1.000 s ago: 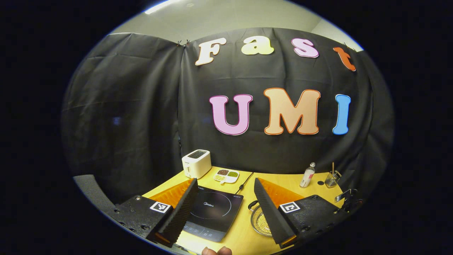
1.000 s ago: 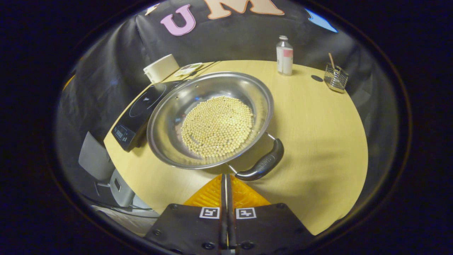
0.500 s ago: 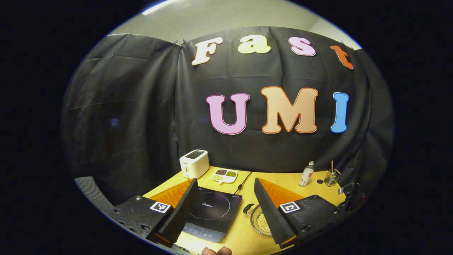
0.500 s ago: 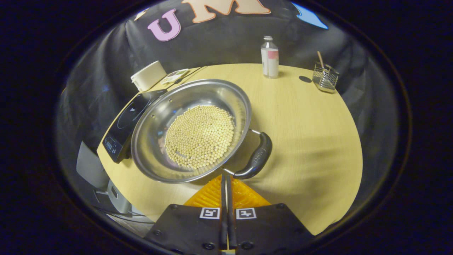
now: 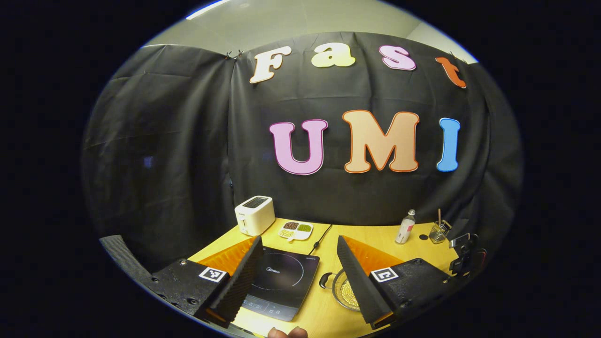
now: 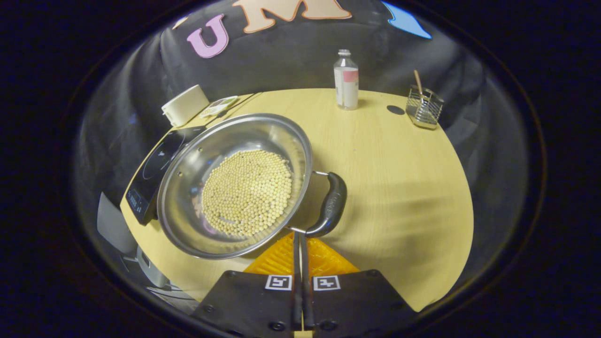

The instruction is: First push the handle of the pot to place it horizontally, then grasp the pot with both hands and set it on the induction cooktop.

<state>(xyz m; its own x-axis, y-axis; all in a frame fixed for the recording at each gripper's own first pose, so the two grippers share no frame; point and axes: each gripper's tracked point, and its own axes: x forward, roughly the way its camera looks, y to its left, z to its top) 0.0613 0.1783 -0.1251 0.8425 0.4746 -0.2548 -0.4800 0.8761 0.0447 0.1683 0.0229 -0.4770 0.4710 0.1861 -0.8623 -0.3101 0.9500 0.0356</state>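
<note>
Steel pot point(image 6: 235, 185) of pale beads on the bench point(image 6: 399, 188), beside the induction cooktop point(image 6: 157, 164) — black handle point(image 6: 331, 204) just ahead of the right tongs point(image 6: 300, 244), long axis roughly away from them. Right tongs clenched on nothing, tips at the handle's near end; contact unclear. Left tongs point(image 5: 296, 267) released wide, empty — farther off, over the cooktop.

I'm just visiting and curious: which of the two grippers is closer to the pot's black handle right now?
The right gripper: its shut fingers sit right at the black handle of the pot. The left gripper is held open farther back, toward the induction cooktop.
</note>
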